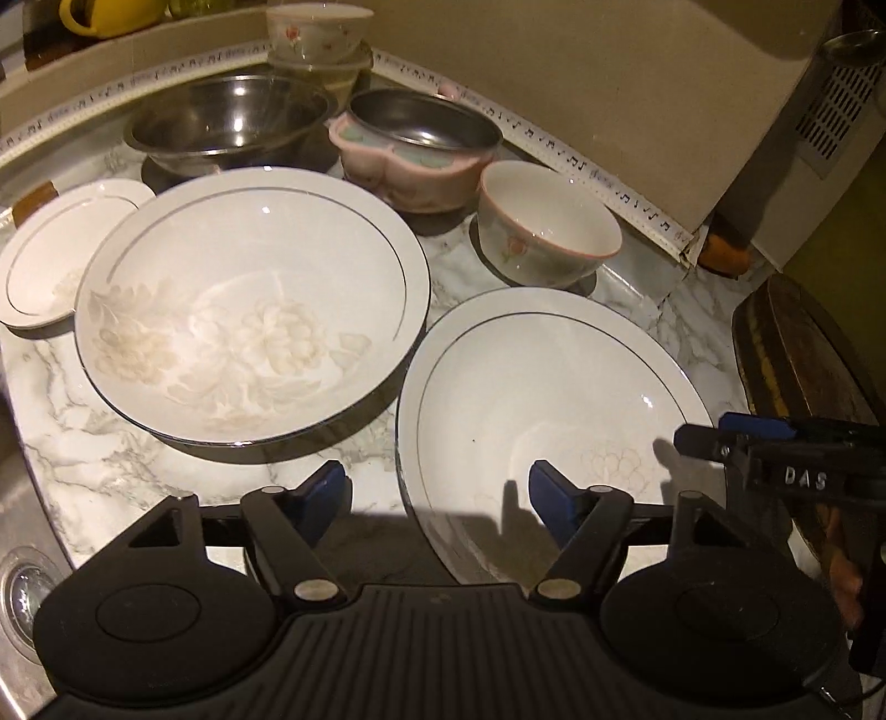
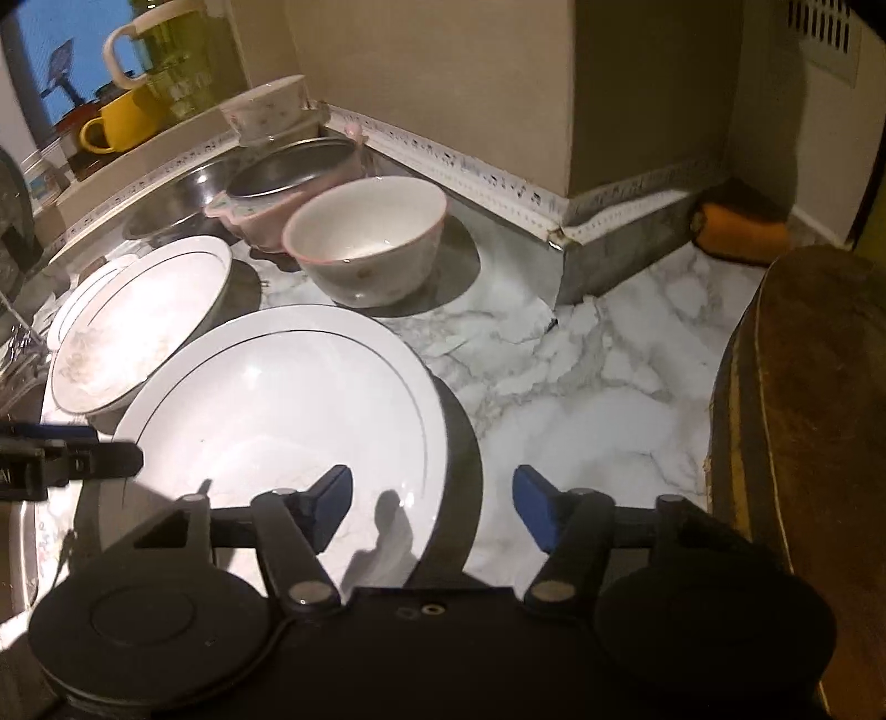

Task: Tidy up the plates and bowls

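Observation:
A large white deep plate (image 1: 554, 399) (image 2: 277, 399) with a silver line lies nearest on the marble counter. My left gripper (image 1: 437, 490) straddles its left rim and my right gripper (image 2: 432, 498) straddles its right rim. Both are open, and their blue pads stand clear of the rim. A second large floral plate (image 1: 249, 310) (image 2: 133, 327) lies to the left, partly over a small plate (image 1: 55, 249). Behind stand a pink-rimmed white bowl (image 1: 548, 227) (image 2: 365, 238), a pink bowl (image 1: 410, 177) holding a steel bowl, and a bigger steel bowl (image 1: 232, 122).
A dark wooden board (image 1: 797, 360) (image 2: 803, 415) borders the counter on the right. The sink drain (image 1: 22, 592) is at the lower left. Stacked bowls (image 1: 315, 39) stand at the back wall, a yellow mug (image 2: 122, 122) on the sill, and an orange sponge (image 2: 742, 227) in the corner.

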Demonstrator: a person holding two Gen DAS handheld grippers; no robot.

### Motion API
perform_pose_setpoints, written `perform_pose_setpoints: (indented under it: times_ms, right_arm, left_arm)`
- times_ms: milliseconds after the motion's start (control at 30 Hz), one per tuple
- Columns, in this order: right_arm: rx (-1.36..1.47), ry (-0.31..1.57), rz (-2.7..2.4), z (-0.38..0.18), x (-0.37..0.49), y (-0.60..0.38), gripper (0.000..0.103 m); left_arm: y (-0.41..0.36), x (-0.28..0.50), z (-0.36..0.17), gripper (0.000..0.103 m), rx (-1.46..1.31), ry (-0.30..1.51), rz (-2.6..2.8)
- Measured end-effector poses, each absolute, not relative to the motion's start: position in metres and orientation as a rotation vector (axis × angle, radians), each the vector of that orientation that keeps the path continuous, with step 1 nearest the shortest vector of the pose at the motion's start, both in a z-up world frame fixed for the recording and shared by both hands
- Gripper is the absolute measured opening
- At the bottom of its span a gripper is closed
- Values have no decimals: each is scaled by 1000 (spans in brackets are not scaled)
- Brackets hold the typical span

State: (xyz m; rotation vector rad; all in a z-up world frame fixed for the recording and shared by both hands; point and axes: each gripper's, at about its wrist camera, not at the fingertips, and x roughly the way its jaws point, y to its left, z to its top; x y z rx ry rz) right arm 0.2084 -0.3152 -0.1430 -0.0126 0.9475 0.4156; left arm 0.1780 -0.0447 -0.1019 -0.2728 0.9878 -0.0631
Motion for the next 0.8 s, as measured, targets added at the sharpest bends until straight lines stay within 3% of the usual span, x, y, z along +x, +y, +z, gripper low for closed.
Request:
perform_pose_setpoints:
  times_ms: [100,267,633,800]
  right_arm:
    - [11,972,420,-146,217,-318,58]
    - [59,1037,434,-156,228,-321,35]
    - [114,1104,489,-159,237,-320,20]
    - [132,1112,486,-159,237,-320,18]
  left_arm:
    - [-42,184,-108,58,-308,1015,-71]
    - [-38,188,-115,47,-332,1040,-68]
    - [-35,192,-124,23,-378,1073,-59]
    - [-35,192,-124,18,-390,1074,-67]
